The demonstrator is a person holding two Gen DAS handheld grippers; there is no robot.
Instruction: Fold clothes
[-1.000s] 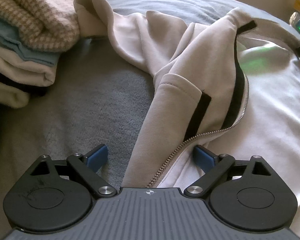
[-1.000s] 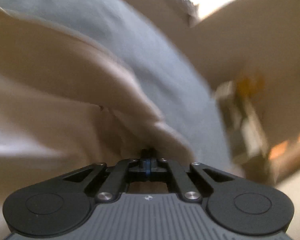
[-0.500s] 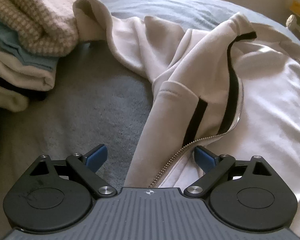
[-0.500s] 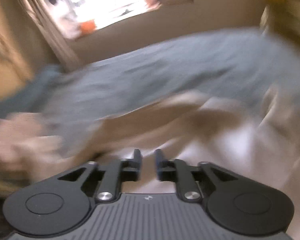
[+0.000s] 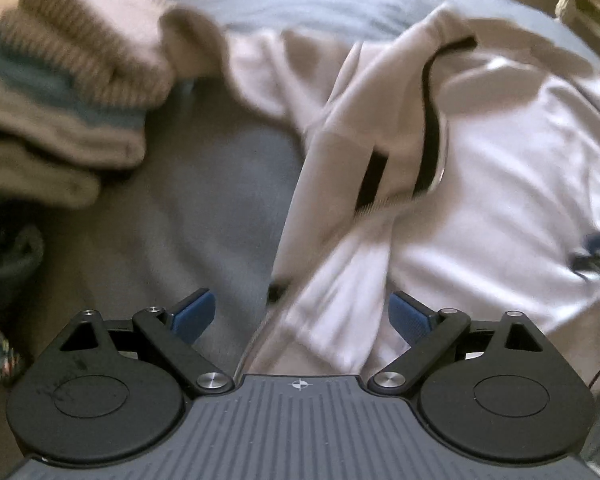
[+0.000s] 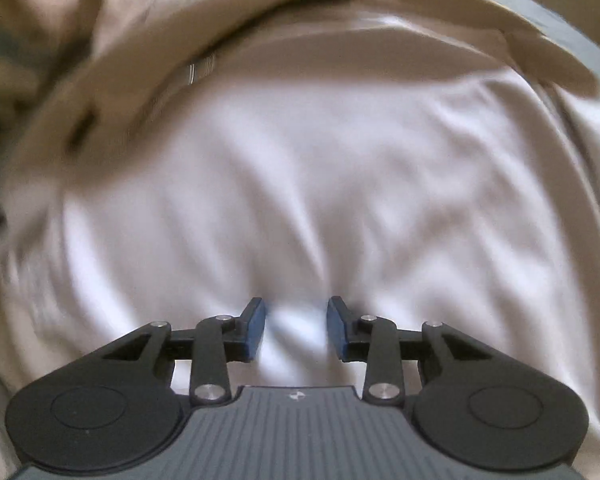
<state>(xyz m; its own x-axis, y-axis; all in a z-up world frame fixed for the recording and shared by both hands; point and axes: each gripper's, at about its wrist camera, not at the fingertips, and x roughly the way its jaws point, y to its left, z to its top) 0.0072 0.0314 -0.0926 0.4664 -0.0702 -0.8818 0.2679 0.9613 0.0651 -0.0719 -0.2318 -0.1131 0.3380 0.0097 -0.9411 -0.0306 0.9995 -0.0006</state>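
L gripper [image 5: 302,314] was wide open, blue pads [image 5: 194,314] spread far apart, low over the near edge of the pale zip jacket [image 5: 500,168], nothing held btwn them. R gripper [image 6: 296,328] was partly open, gap narrower than L's, pads [image 6: 256,328] down close on the jacket's broad white panel, no cloth pinched. In the L wrist view, R gripper showed as a dark blur at the jacket's right edge.

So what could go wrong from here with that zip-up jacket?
1. The left gripper is open around a bunched front edge of the white zip jacket; closing might catch several layers.
2. The stack of folded clothes sits close, and a sleeve reaches it; pulling may topple it.
3. The right gripper might pinch only wrinkles.
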